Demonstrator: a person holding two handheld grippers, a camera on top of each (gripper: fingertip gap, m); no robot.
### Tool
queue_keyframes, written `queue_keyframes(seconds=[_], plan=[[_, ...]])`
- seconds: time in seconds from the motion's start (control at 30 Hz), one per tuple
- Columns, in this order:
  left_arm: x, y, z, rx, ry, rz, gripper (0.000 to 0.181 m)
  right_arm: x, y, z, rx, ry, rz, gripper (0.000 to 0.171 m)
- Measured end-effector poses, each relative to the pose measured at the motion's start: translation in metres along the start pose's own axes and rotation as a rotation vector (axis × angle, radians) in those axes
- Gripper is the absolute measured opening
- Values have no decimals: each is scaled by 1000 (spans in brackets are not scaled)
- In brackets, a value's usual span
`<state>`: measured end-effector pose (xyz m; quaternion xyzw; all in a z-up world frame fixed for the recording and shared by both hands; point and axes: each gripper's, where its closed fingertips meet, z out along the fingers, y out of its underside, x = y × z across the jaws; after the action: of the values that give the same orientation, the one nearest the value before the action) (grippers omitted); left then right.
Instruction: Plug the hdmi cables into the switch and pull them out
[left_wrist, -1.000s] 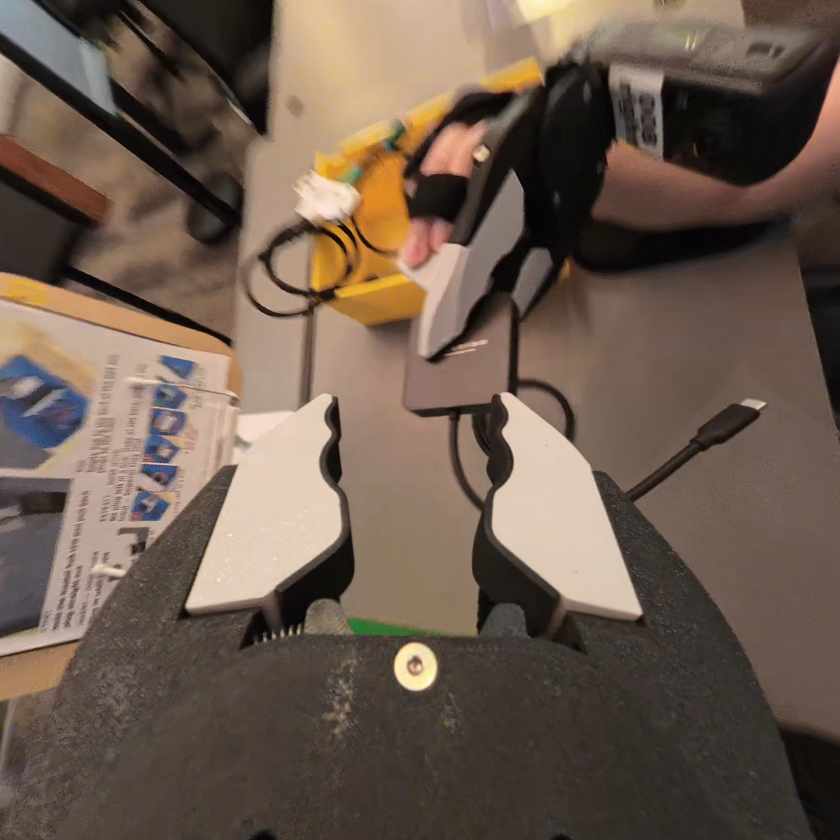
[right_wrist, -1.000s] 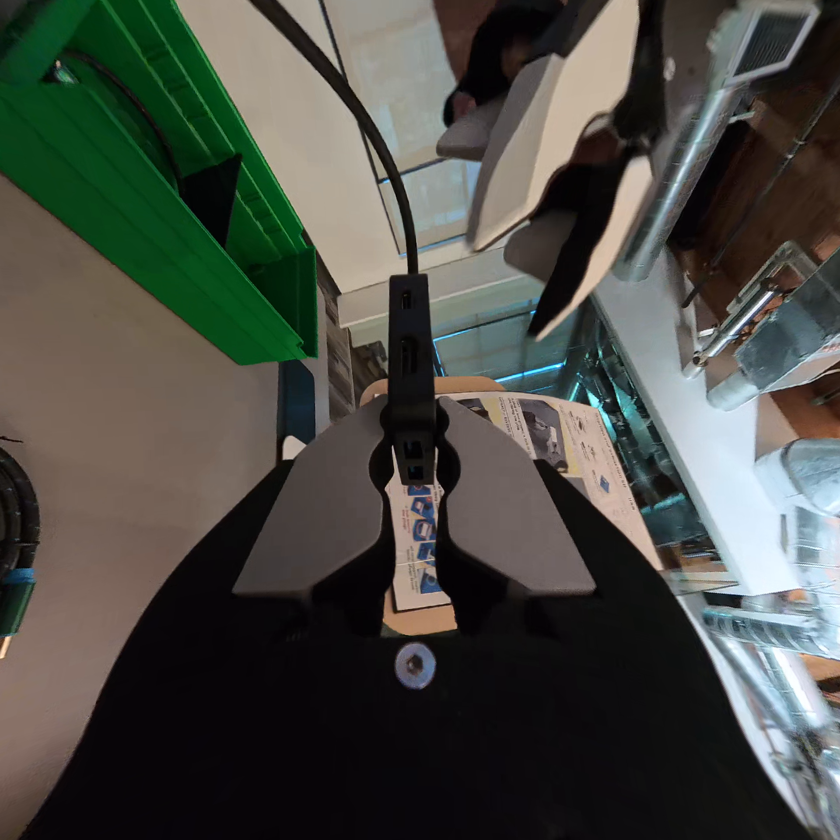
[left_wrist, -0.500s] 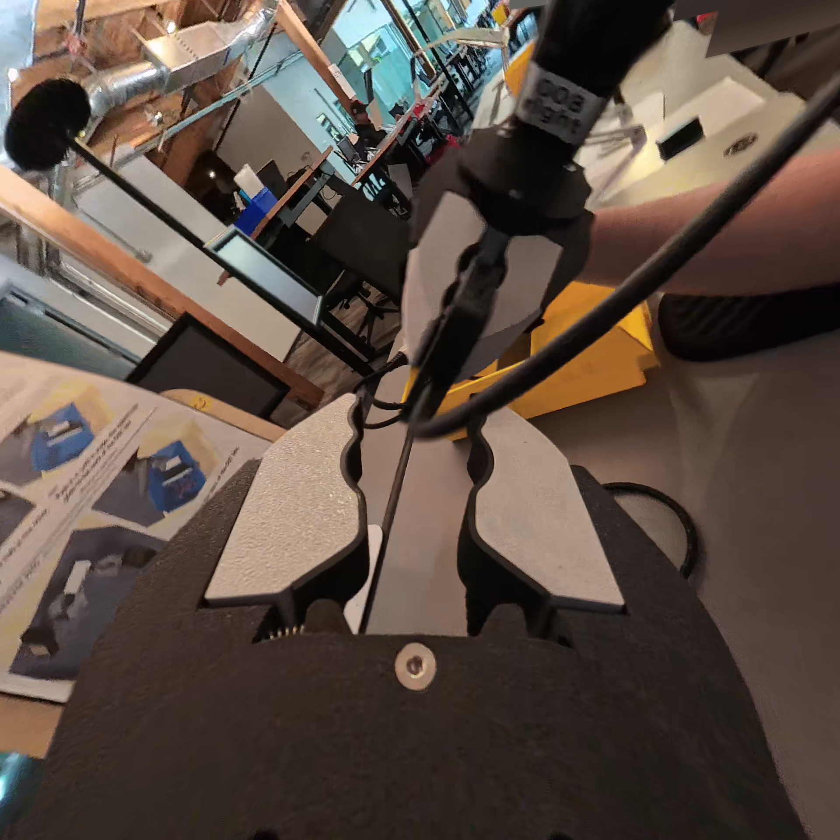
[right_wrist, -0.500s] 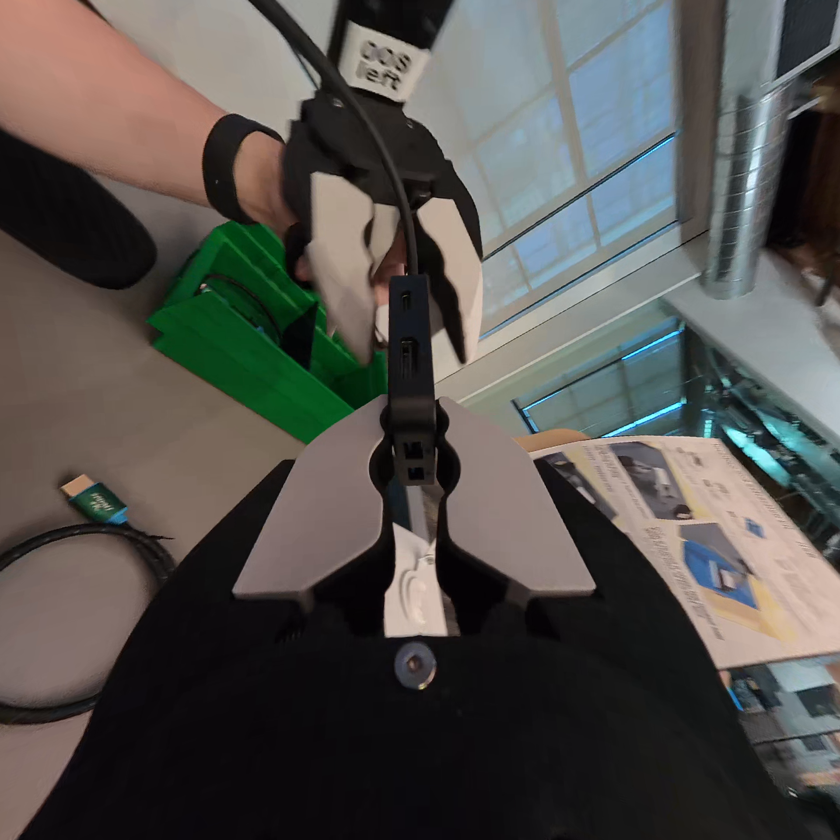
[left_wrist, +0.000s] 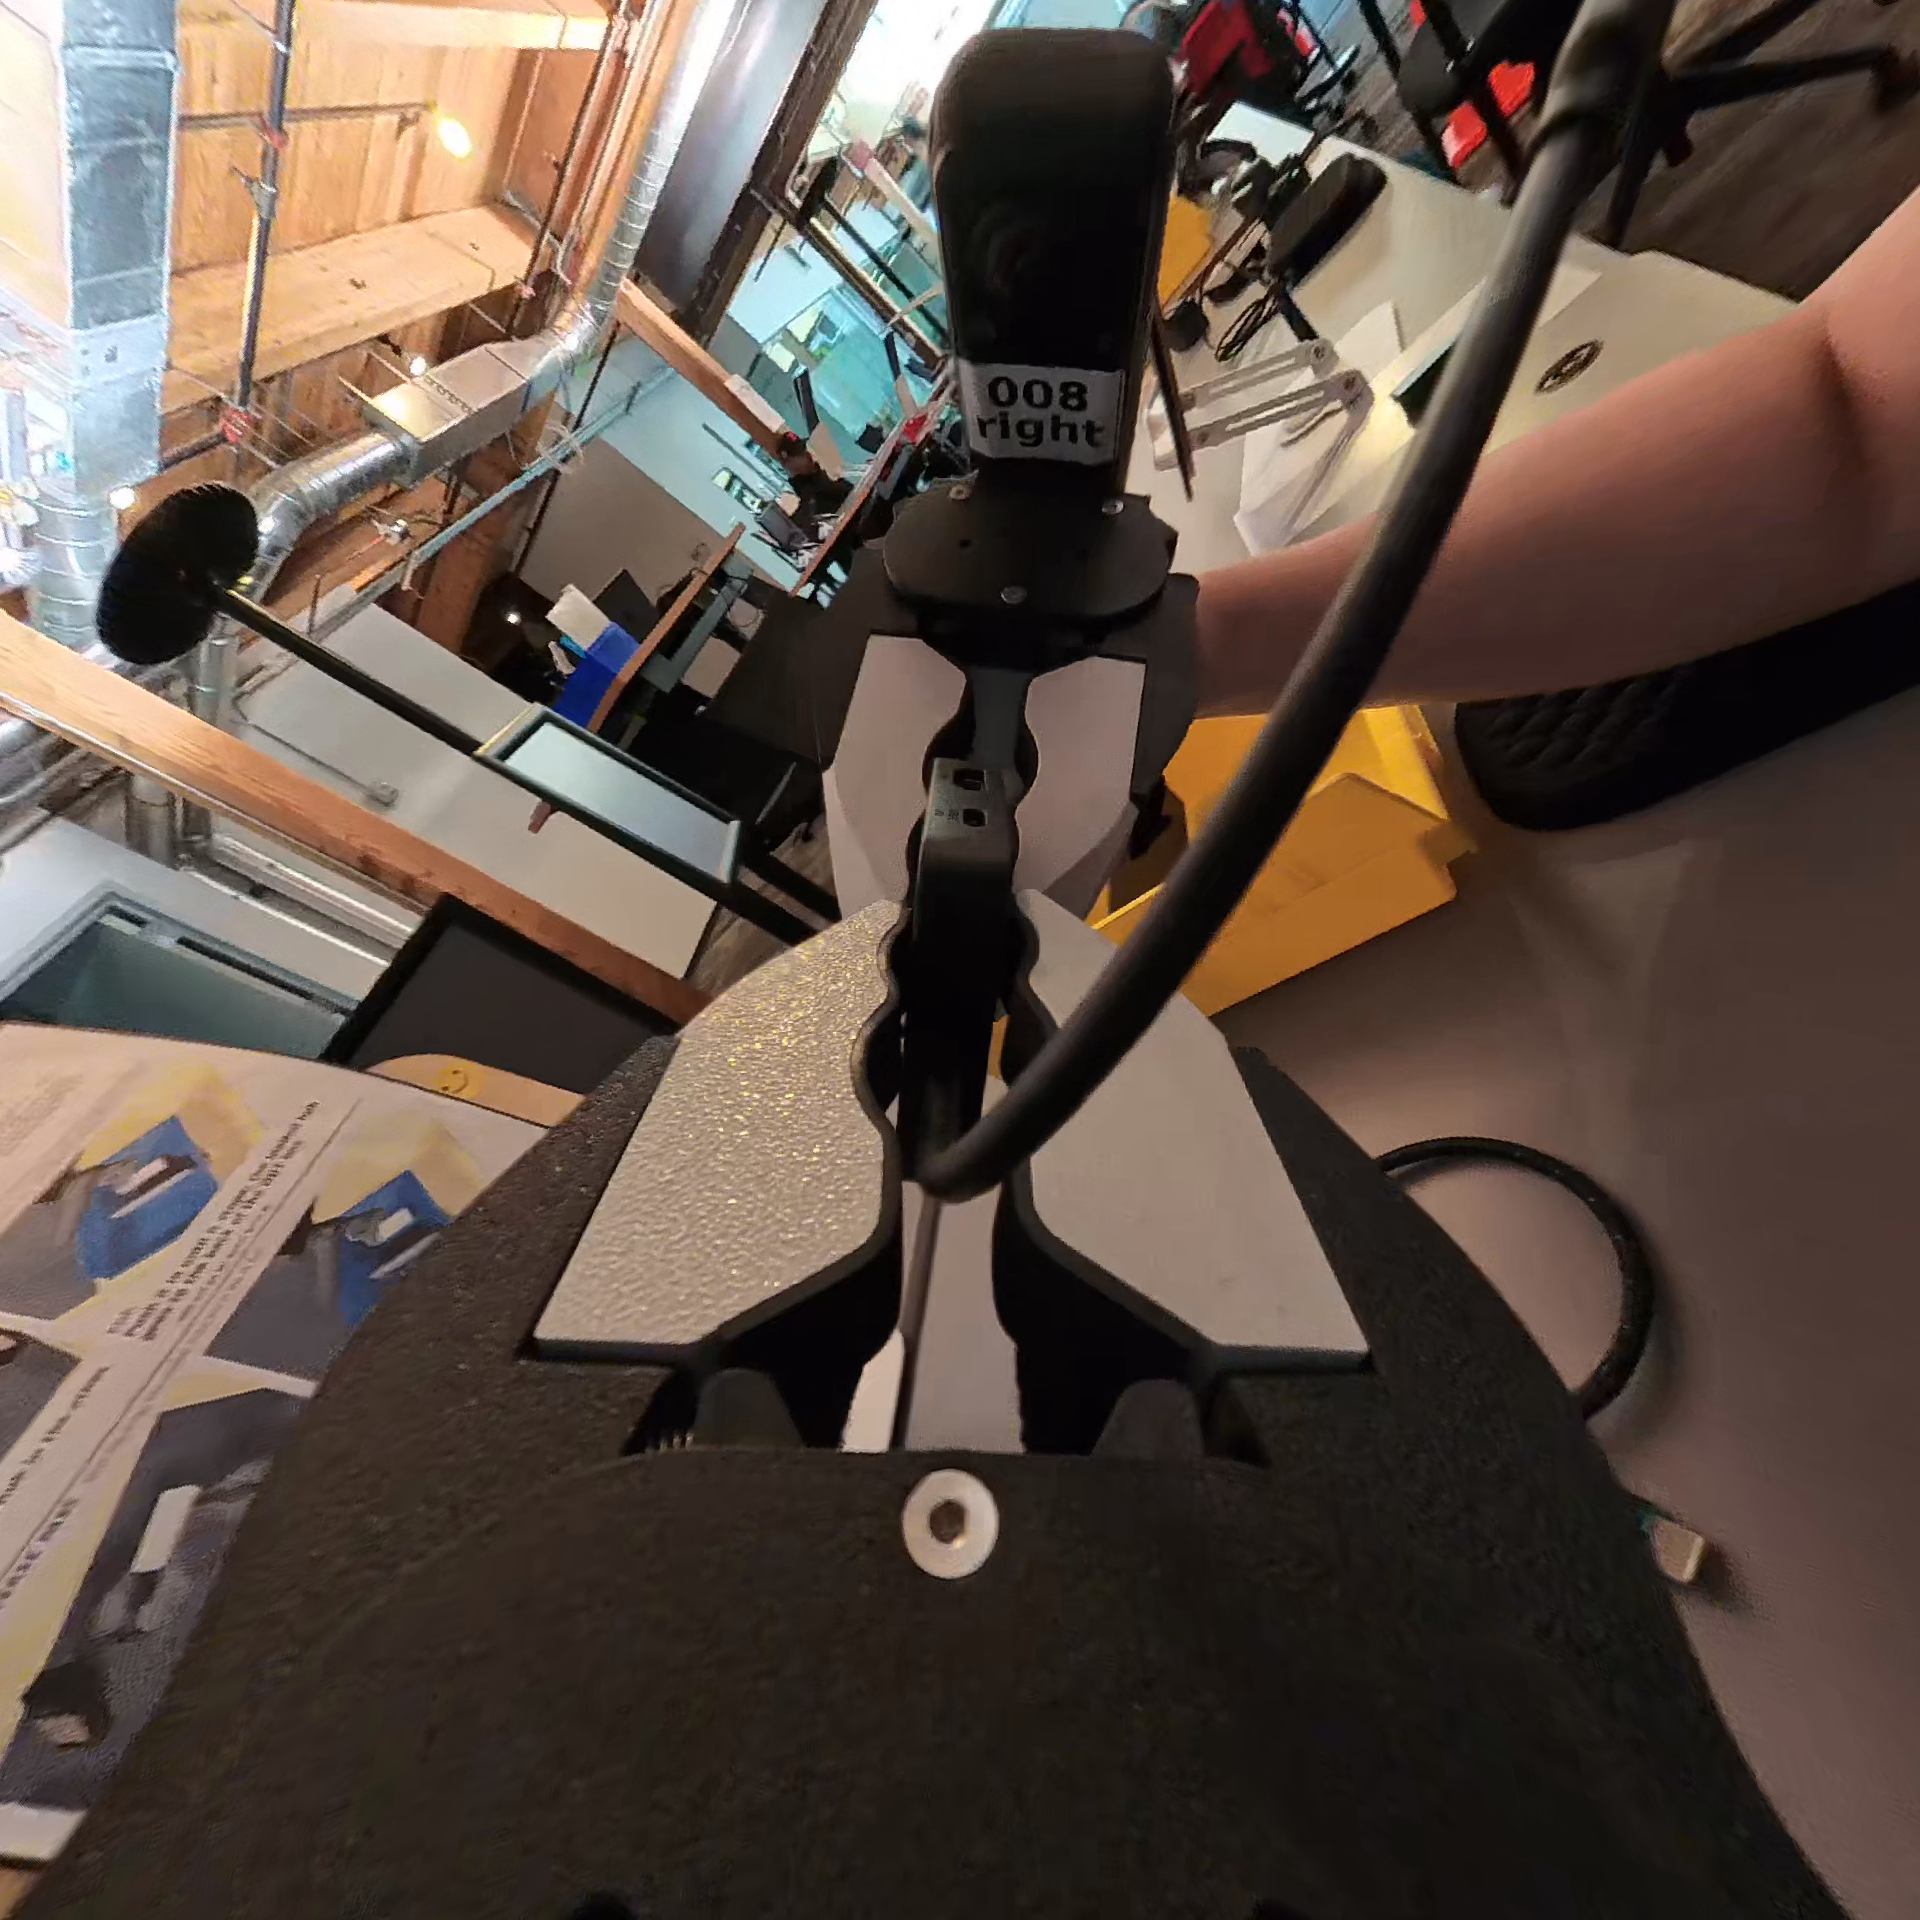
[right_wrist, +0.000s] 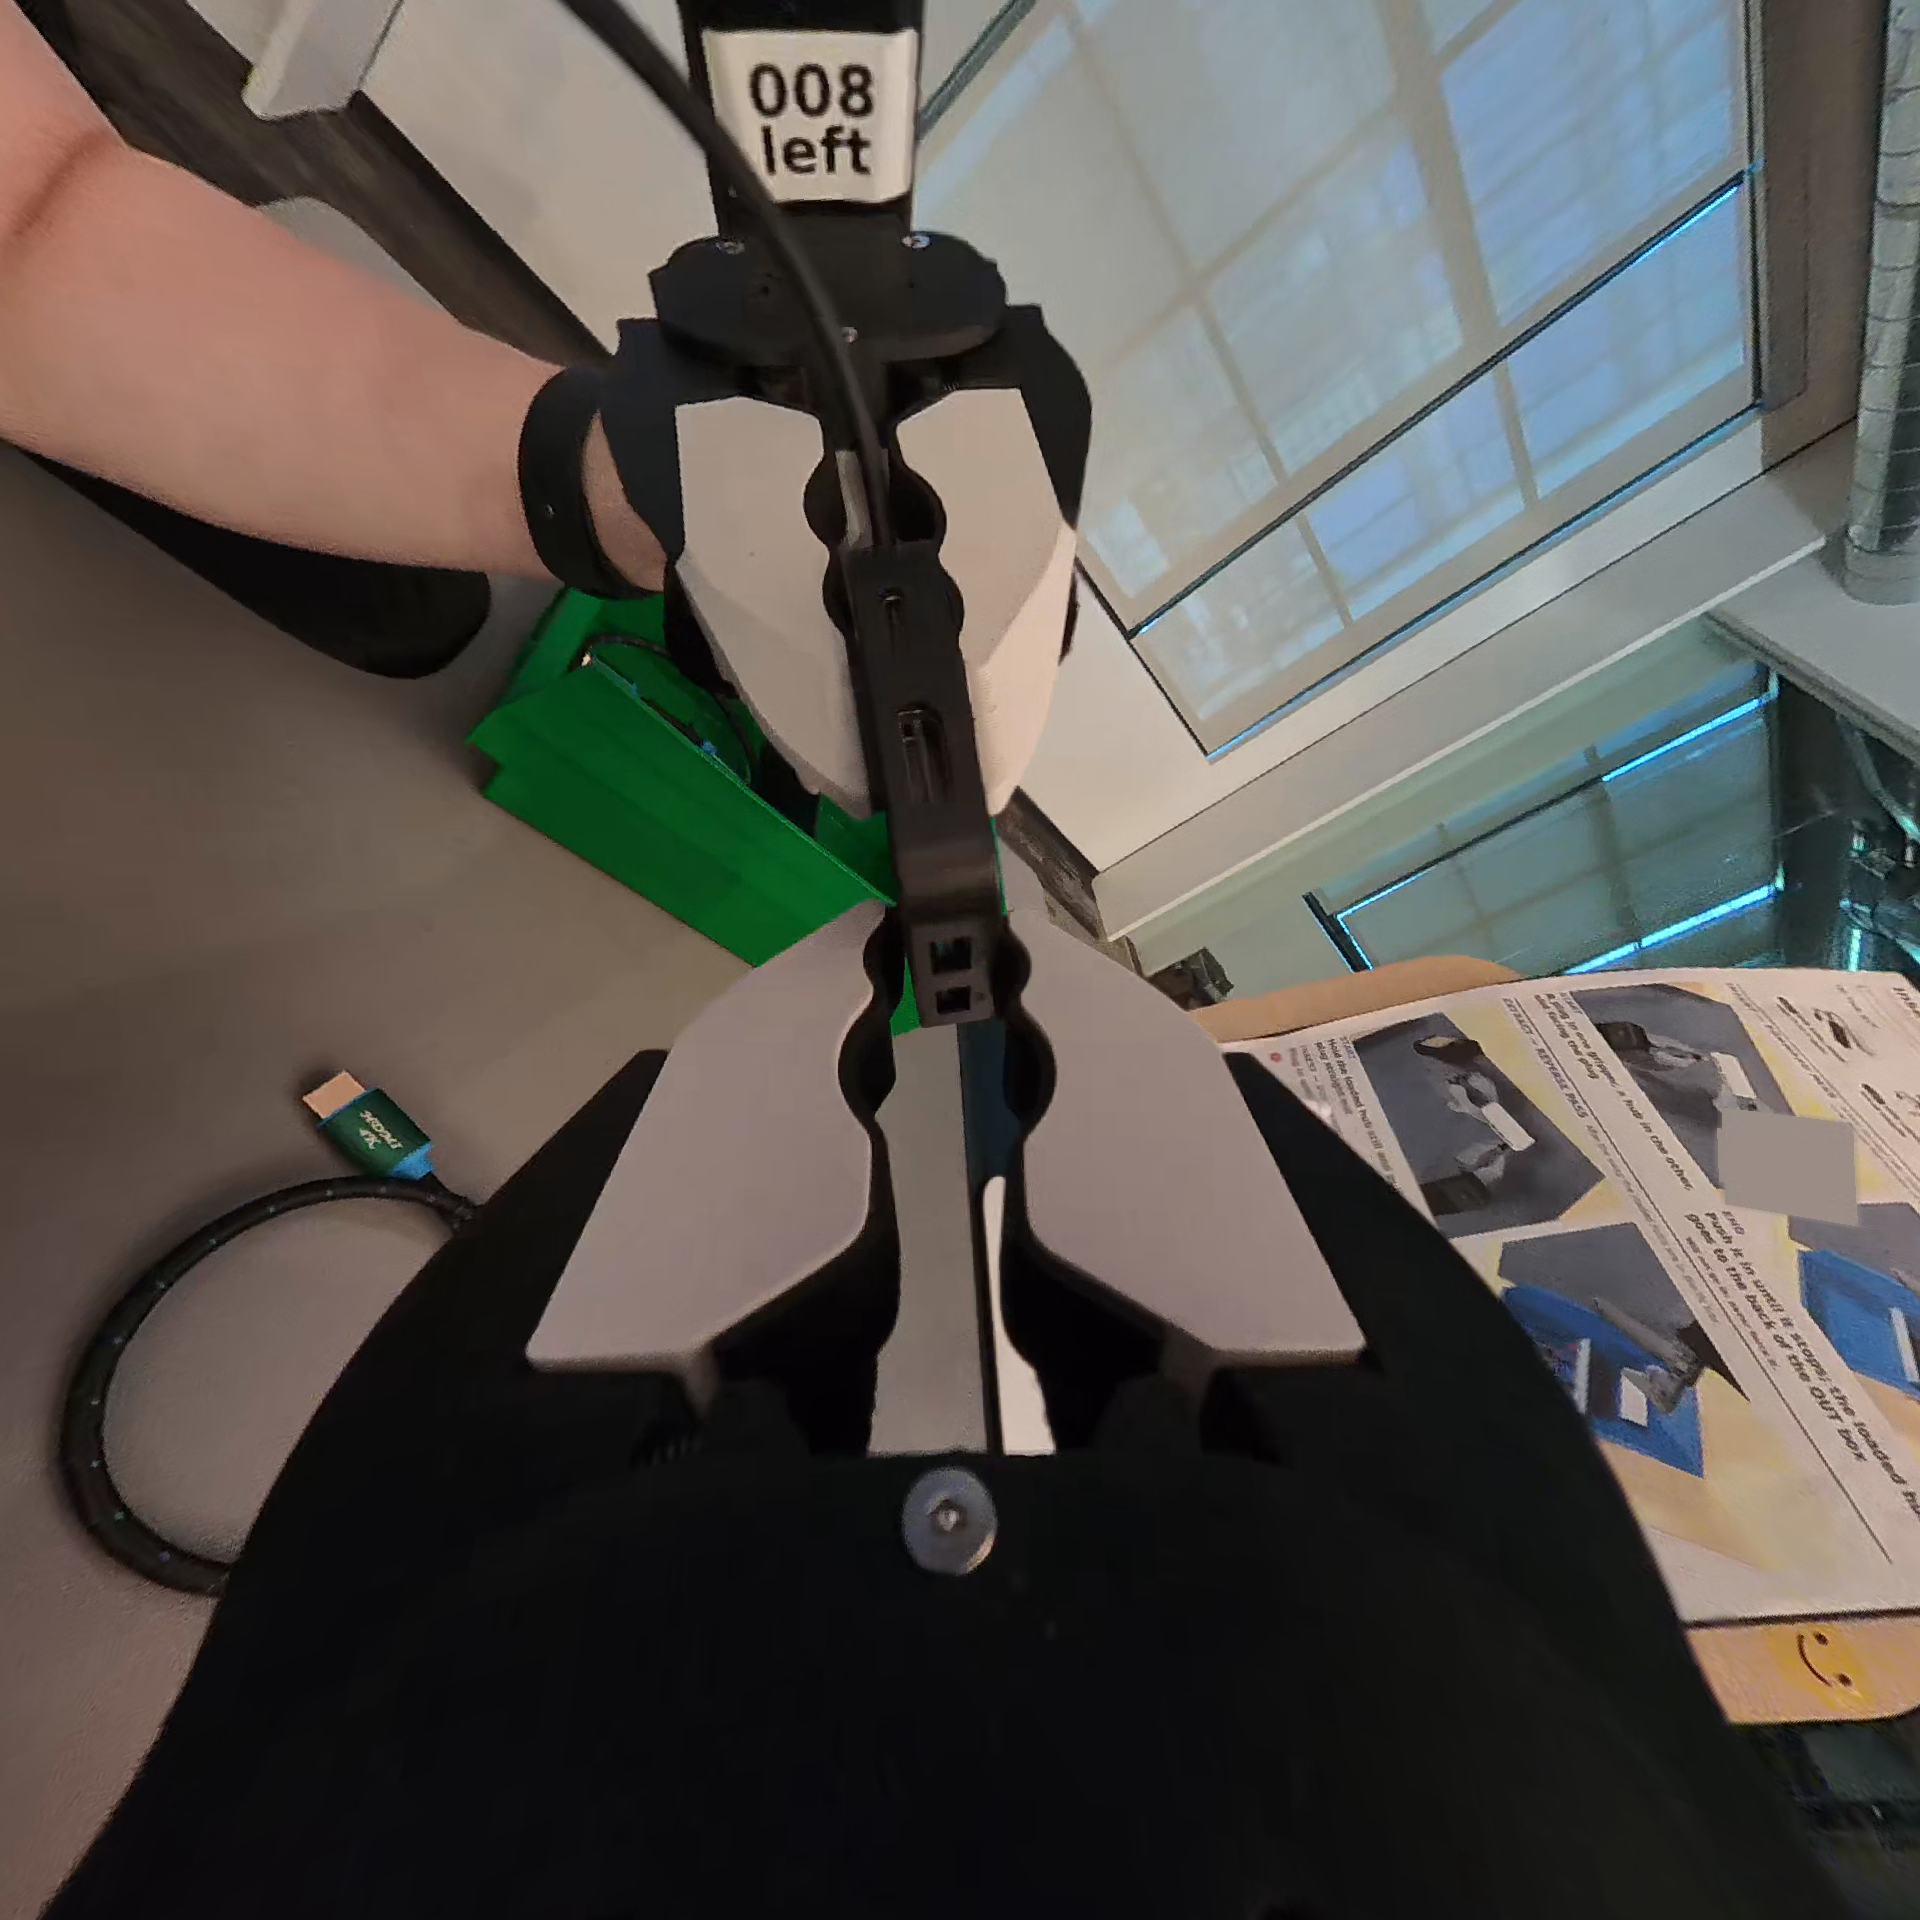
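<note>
1. Jaws of the left gripper (left_wrist: 951, 940) are clamped on the near end of the switch (left_wrist: 961, 883), a slim dark hub held edge-up in the air above the grey worktop (left_wrist: 1662, 1039).
2. Jaws of the right gripper (right_wrist: 940, 961) pinch the opposite end of that same switch (right_wrist: 925, 748), so the two grippers face each other with the hub bridging them.
3. A black cable (left_wrist: 1351, 623) leaves the switch just inside the left jaws and arcs up to the right.
4. An hdmi cable (right_wrist: 135, 1351) lies loose on the worktop left of the right jaws, its green plug (right_wrist: 369, 1132) unplugged.
5. Beyond the right jaws sits a green bin (right_wrist: 644, 790); beyond the left jaws, a yellow bin (left_wrist: 1320, 894).
6. A printed instruction sheet (right_wrist: 1610, 1247) lies right of the right jaws.
</note>
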<state>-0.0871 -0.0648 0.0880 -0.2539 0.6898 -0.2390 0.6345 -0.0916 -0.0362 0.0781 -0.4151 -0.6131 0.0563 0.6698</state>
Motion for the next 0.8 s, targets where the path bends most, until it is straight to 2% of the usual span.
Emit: queue_keyframes(seconds=[0.1, 0.2, 0.3, 0.53, 0.57, 0.63, 0.7, 0.8], plan=[[1, 12, -1, -59, 10, -35, 16, -3, 9, 3, -99, -15, -17, 15], [2, 24, 1, -127, -20, 16, 28, -10, 8, 7, -138, -39, -47, 15], [6, 19, 0, -85, -15, 64, 15, -10, 5, 8, -166, -34, -65, 15], [-1, 24, -4, -140, -63, 152, 14, -2, 8, 3, -190, 15, -60, 17], [-5, 26, -8, -153, -80, 157, 14, 1, 11, 0, -189, 19, -31, 17], [-20, 30, -21, -177, -129, 152, 14, -6, 14, -6, -178, -56, 99, 1], [-36, 36, -39, -208, -187, 139, 14, -18, 15, -9, -120, -154, 253, 1], [-60, 42, -69, -256, -280, 133, 14, -44, 43, -3, -234, -281, 390, 2]])
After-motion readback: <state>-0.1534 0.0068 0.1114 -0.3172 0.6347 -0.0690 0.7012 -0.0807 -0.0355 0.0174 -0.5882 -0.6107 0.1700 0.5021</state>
